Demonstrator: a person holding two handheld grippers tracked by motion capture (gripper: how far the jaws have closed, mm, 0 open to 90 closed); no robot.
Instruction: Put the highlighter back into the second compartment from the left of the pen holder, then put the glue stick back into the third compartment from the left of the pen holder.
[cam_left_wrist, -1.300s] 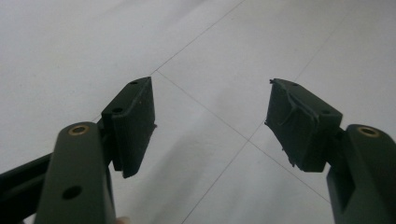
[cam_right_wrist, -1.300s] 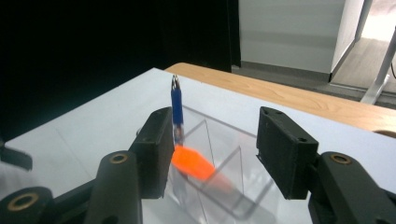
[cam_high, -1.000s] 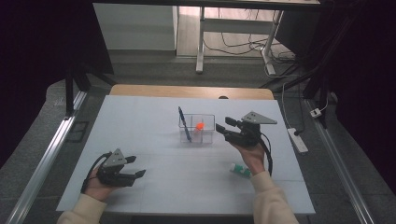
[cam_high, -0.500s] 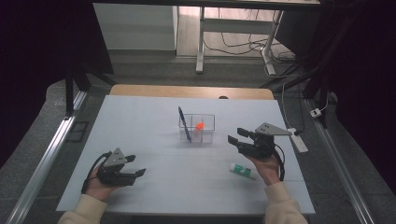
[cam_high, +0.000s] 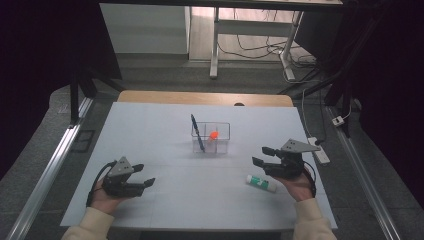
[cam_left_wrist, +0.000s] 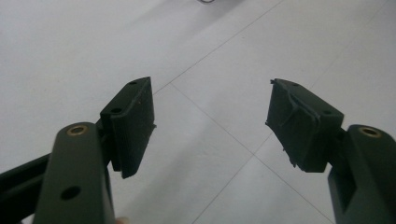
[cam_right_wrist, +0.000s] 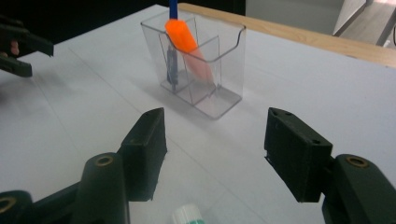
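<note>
Two tools are resting over the white bench (cam_high: 150, 125). Lower left of the high view, the left tool (cam_high: 142, 180) is standing wide open with nothing between its jaws. Right of centre, the right tool (cam_high: 262, 156) has just been opening and is holding nothing, hovering just above the white glue stick (cam_high: 261, 183) lying on the bench. At centre, a clear organizer (cam_high: 222, 137) is holding a blue pen (cam_high: 197, 133) and an orange marker (cam_high: 213, 135).
</note>
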